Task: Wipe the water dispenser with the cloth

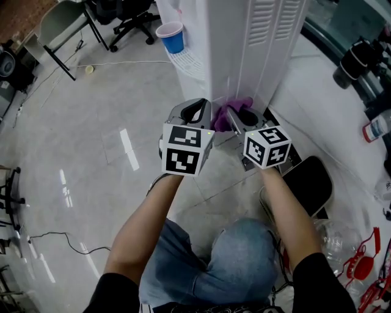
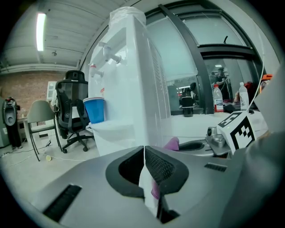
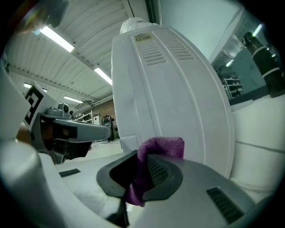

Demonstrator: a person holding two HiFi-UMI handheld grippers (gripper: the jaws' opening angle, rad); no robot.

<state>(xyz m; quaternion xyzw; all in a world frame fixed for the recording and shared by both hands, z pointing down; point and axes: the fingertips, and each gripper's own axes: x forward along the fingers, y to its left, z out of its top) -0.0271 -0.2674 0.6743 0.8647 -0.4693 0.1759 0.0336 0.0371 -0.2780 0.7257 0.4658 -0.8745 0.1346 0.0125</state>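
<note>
Pale glossy tile floor [image 1: 91,153], open on the left side. A tall white plastic water dispenser [image 1: 244,49] stands on it with a louvred panel towards the person, who is down low at its bottom corner. A black wheeled office chair [image 1: 128,18] and a grey shell chair [image 2: 40,116] sit well off on the dispenser's tap side, clear of the work. A flat black pad [image 1: 308,183] lies on the floor beside the person's right forearm.

Left gripper [image 1: 197,110]: grey body with a marker cube on top, held low just beside the dispenser's corner. Its fingers are clenched tip to tip, and I see nothing gripped. The right gripper [image 1: 243,117] is close alongside. Its fingers grasp the purple terry cloth [image 1: 229,113], which is folded over one fingertip and bunched up against the foot of the louvred panel. From above, the two cubes cover much of both gripper bodies, and the cloth shows only in the gap between them.

A blue plastic cup [image 1: 171,36] stands upright on the white slotted drip tray [image 1: 189,61] on the tap face, round the corner from the cloth and well apart from it. A clear plastic bottle with a red label [image 1: 376,128] shows at the far right edge. A thin black cable [image 1: 61,241] trails over the floor at left.
</note>
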